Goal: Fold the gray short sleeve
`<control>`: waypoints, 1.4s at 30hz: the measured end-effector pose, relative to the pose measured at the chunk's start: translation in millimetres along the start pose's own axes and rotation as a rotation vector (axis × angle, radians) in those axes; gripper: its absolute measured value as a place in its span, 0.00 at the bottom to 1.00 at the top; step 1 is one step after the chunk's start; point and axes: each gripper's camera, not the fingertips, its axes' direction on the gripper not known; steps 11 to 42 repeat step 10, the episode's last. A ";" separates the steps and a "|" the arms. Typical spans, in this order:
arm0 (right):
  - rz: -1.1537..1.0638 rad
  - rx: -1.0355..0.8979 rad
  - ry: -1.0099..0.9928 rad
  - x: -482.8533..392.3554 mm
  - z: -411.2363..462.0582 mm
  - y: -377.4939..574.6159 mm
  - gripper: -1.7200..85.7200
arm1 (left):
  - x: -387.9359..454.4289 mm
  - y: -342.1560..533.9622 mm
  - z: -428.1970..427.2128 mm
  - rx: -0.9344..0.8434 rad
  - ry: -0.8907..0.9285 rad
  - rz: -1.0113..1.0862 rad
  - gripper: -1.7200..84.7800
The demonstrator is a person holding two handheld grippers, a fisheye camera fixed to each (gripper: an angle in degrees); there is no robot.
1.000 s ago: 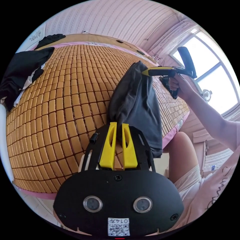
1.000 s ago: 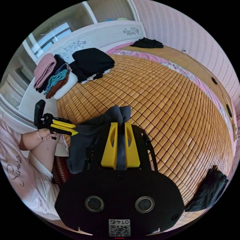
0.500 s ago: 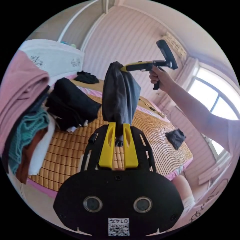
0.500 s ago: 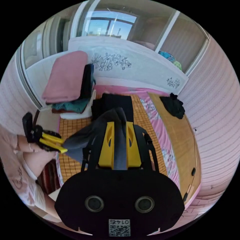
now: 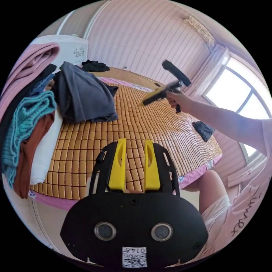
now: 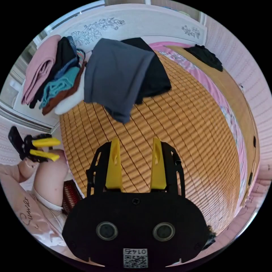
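The folded gray short sleeve (image 5: 82, 95) lies on a black garment pile (image 5: 111, 90) at the head of the bed, apart from both grippers. In the right gripper view the gray short sleeve (image 6: 116, 75) drapes over the black pile (image 6: 155, 76), its lower edge reaching the bamboo mat (image 6: 181, 133). My left gripper (image 5: 135, 140) is open above the mat, nothing between its jaws; it also appears at the left as the left gripper (image 6: 56, 149). My right gripper (image 6: 135, 140) is open and empty. The right gripper (image 5: 148, 100), blurred, is in a hand over the mat.
A stack of folded clothes (image 6: 53, 79) in pink, teal, brown and white sits beside the gray shirt, against the white headboard (image 6: 136, 21). A black garment (image 6: 205, 55) lies on the wooden far edge. Another dark garment (image 5: 204, 129) lies near the mat's side. The person's leg (image 5: 209, 187) is at the bed edge.
Both grippers let go of the gray short sleeve, which now rests on the black pile. Both jaws opened and the hands pulled back from it.
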 end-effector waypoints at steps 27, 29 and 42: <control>0.663 0.061 0.312 88.1 -47.2 357.7 0.22 | 150.3 -27.6 112.4 -0.140 0.266 0.400 0.08; 0.663 0.061 0.312 88.1 -47.2 357.7 0.22 | 150.3 -27.6 112.4 -0.140 0.266 0.400 0.08; 0.663 0.061 0.312 88.1 -47.2 357.7 0.22 | 150.3 -27.6 112.4 -0.140 0.266 0.400 0.08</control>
